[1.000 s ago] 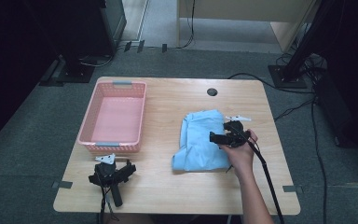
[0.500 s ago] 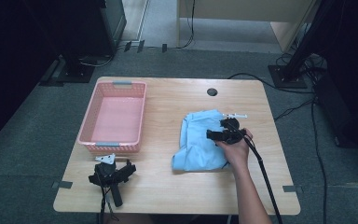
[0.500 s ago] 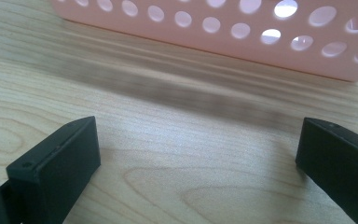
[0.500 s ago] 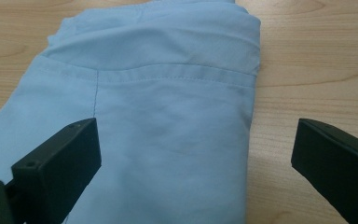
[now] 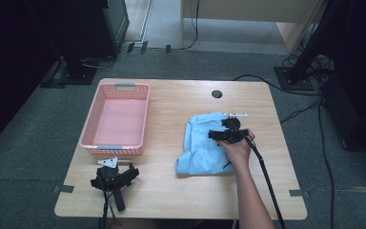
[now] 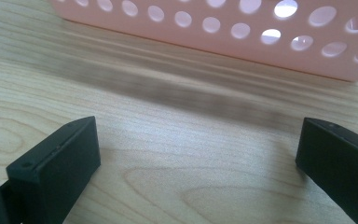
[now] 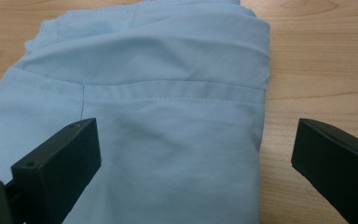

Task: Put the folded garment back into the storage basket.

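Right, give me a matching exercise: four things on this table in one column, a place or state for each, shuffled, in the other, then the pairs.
Things:
1. pink basket
2. light blue garment
3. left gripper
4. right gripper

Places or states:
A. held in a hand, jaws open over cloth
B. folded, on the table's right half
C. lying unheld near the front edge
D. empty, far left

Pairs: 1-D, 2-B, 3-C, 4-A
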`<action>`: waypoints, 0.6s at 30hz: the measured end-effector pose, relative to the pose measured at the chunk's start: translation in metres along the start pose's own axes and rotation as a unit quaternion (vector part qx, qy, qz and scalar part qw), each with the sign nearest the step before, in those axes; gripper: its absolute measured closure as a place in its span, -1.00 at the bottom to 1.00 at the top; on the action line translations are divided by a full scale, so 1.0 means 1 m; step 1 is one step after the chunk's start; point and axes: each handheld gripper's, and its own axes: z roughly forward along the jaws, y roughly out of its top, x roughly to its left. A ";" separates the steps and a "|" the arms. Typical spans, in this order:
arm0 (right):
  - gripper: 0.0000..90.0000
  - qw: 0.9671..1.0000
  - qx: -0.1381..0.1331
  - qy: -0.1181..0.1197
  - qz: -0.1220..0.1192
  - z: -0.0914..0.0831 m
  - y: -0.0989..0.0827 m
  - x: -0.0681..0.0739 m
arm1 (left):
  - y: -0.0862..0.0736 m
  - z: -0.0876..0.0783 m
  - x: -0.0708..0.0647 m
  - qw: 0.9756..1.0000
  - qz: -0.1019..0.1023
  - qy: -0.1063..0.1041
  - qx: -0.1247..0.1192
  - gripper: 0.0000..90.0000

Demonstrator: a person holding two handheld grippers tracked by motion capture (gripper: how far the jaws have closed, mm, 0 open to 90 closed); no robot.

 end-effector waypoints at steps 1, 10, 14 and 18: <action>-0.97 1.000 0.000 -0.002 0.001 0.001 0.001 0.000 | 0.000 0.000 0.000 1.000 0.000 0.000 0.000 -1.00; -1.00 1.000 0.021 -0.015 0.011 0.015 0.004 -0.001 | 0.000 0.000 0.000 1.000 0.000 0.000 0.000 -1.00; -1.00 1.000 0.026 -0.012 0.009 0.021 0.001 -0.002 | 0.000 0.000 0.000 1.000 0.000 0.000 0.000 -1.00; -1.00 1.000 0.012 -0.002 -0.021 0.023 -0.003 0.001 | 0.000 0.000 0.000 1.000 0.000 0.000 0.000 -1.00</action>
